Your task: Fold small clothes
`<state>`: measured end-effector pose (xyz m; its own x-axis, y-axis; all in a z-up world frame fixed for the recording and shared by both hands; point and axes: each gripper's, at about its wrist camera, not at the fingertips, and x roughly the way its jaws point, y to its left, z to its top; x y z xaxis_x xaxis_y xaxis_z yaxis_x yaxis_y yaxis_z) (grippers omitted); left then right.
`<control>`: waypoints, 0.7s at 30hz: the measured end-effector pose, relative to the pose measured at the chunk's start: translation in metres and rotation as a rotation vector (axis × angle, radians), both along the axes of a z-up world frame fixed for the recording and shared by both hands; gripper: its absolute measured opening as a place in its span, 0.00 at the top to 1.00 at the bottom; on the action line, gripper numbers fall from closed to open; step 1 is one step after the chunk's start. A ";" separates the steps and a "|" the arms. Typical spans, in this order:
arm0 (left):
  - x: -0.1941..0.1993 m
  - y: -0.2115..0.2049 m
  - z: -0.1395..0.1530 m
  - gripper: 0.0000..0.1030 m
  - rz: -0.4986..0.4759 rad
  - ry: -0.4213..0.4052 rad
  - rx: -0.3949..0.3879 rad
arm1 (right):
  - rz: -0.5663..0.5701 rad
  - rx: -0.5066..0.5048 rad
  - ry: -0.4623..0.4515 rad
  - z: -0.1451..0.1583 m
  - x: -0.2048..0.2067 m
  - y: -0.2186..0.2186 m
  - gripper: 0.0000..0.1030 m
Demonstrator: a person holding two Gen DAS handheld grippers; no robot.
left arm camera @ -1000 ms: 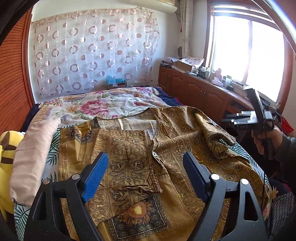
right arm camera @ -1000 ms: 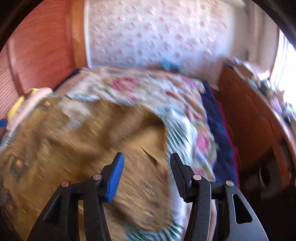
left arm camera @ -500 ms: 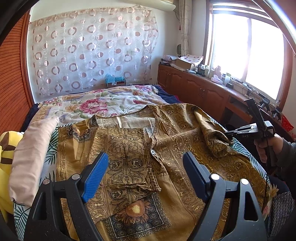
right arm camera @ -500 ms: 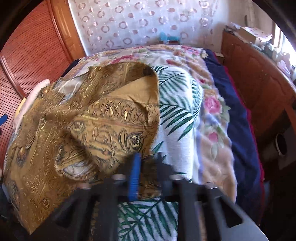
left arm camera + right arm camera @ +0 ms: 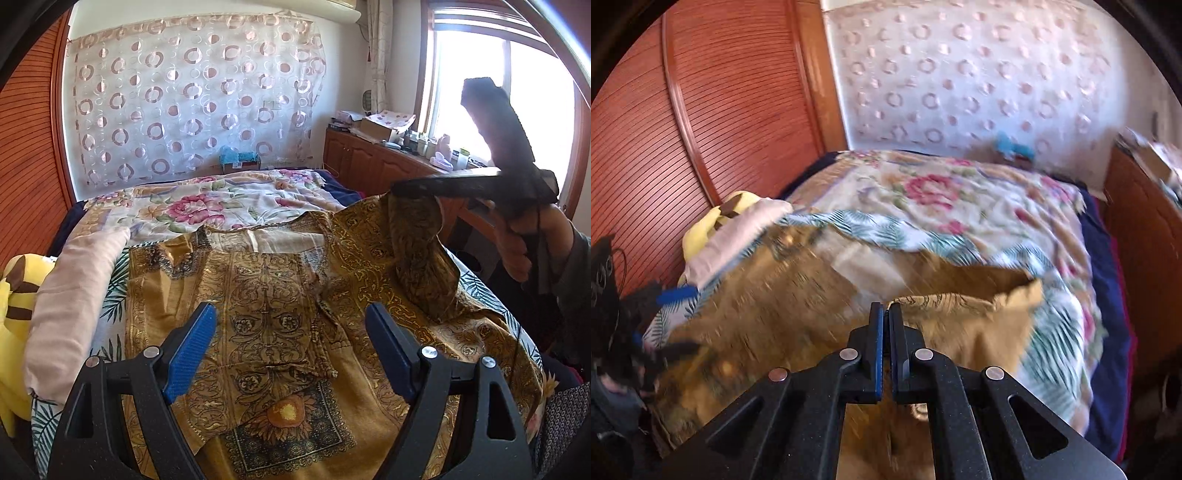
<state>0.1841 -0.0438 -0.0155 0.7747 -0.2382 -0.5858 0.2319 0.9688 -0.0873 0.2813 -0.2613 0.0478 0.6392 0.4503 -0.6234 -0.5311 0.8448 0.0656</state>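
Across the bed (image 5: 229,199), the right gripper (image 5: 397,190) at two o'clock has just pinched the golden shirt's (image 5: 273,295) sleeve, lifting it to fold inward; the left gripper (image 5: 288,350) hovers open.

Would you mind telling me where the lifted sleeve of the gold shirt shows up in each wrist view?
Left wrist: the sleeve hangs upper right, pinched by the right gripper.
Right wrist: it lies lower centre, right of the closed fingertips.
Shared landmark: the pink pillow.
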 end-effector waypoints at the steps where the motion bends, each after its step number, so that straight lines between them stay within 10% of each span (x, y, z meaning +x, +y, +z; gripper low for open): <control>1: -0.001 0.001 0.000 0.19 0.005 0.000 0.002 | 0.003 -0.020 -0.001 -0.002 0.005 0.008 0.93; 7: -0.002 0.010 -0.003 0.19 0.019 0.003 -0.007 | -0.035 -0.049 -0.029 -0.015 0.001 -0.002 0.75; 21: 0.020 0.058 -0.012 0.19 0.071 0.028 0.037 | -0.134 -0.168 0.073 -0.088 -0.015 0.010 0.73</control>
<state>0.2037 0.0147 -0.0279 0.7718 -0.1612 -0.6151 0.1605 0.9854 -0.0568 0.2661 -0.2510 -0.0404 0.6364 0.2506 -0.7295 -0.4128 0.9096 -0.0476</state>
